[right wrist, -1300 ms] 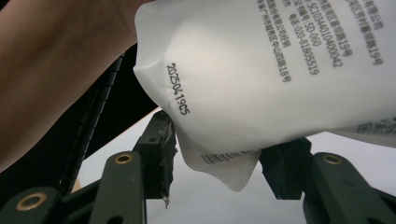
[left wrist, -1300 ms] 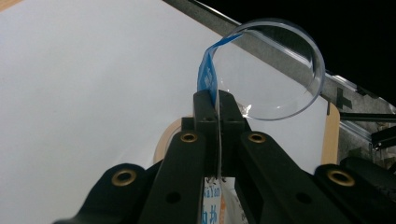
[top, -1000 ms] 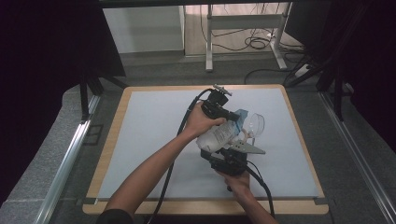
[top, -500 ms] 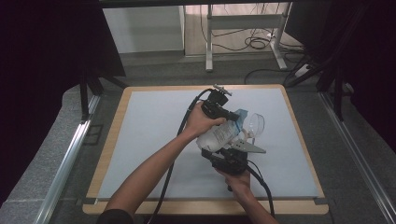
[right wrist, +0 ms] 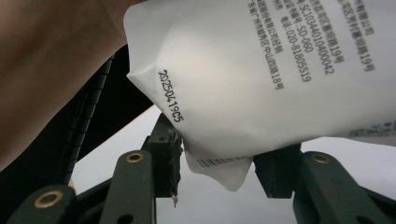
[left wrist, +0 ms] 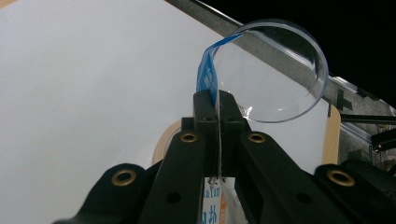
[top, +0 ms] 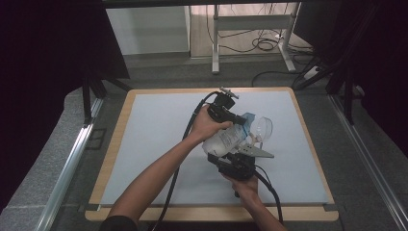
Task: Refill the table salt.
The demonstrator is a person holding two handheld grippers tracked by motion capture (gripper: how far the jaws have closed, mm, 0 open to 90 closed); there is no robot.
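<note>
My left tool (left wrist: 217, 109) has its jaws pressed together on the thin top edge of a white pouch (top: 226, 137), beside the blue strip (left wrist: 206, 70) that curls up from that edge. Past the jaw tips, in the left gripper view, a clear round dish (left wrist: 275, 70) appears beyond the strip; I cannot tell whether it touches the pouch. In the high view I find this left tool at (top: 230, 113), held in the left hand (top: 204, 126) above the middle of the worktop (top: 154, 125), with its cable trailing back toward the near edge. My right tool (right wrist: 218, 161) sits below and nearer to me; its jaws stand partly apart with the bottom corner of the pouch (right wrist: 243, 93) between them, and they have just been closing. The pads lie against the corner's sides, so I read it as gripped there. Printed text and a date code show on the pouch face in the right gripper view. In the high view the right tool (top: 235, 161) is just under the pouch, which hangs tilted between both tools, raised off the worktop, with the dish (top: 262, 127) just to its right.
</note>
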